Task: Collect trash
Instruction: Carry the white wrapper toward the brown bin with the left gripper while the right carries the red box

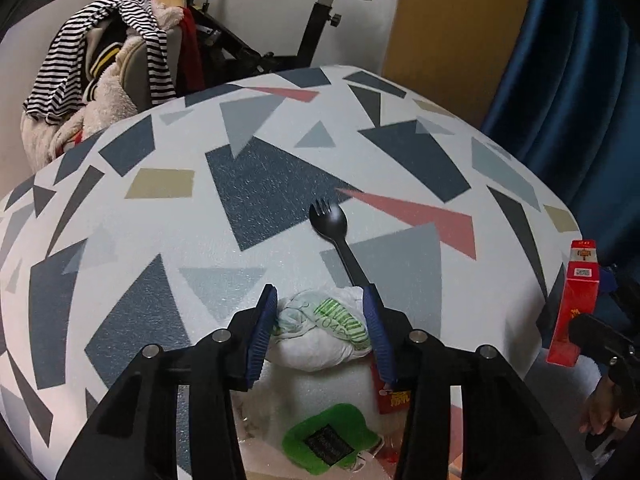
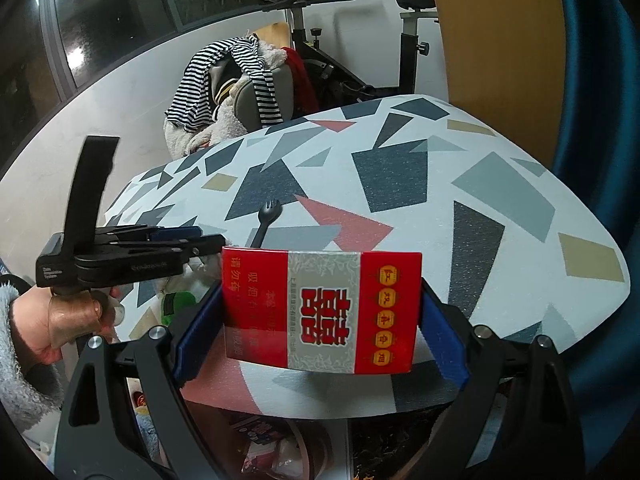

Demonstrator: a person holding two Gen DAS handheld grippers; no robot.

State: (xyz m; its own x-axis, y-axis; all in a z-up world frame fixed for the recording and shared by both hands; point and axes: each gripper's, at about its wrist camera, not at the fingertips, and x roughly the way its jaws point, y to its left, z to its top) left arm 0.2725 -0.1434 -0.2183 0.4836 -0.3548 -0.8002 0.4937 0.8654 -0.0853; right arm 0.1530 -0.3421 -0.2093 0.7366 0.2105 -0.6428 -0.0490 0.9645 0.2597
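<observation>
My left gripper (image 1: pixel 322 320) is shut on a crumpled white wrapper with green print (image 1: pixel 320 332), held near the table's front edge. A black plastic spork (image 1: pixel 334 226) lies on the patterned table (image 1: pixel 240 200) just beyond it; its handle runs under the right finger. My right gripper (image 2: pixel 320 320) is shut on a red cigarette box (image 2: pixel 324 312), held upright above the table's front edge. That box also shows at the right in the left wrist view (image 1: pixel 574 304). The left gripper (image 2: pixel 176 246) shows at the left in the right wrist view, with the spork (image 2: pixel 266 218) behind it.
Below the left gripper lie white foam (image 1: pixel 320 396) and a green packet (image 1: pixel 328 442). A chair heaped with striped clothes (image 1: pixel 104 92) and an exercise bike (image 1: pixel 320 32) stand behind the table. A blue curtain (image 1: pixel 568 92) hangs at the right. Clutter lies under the table edge (image 2: pixel 272 440).
</observation>
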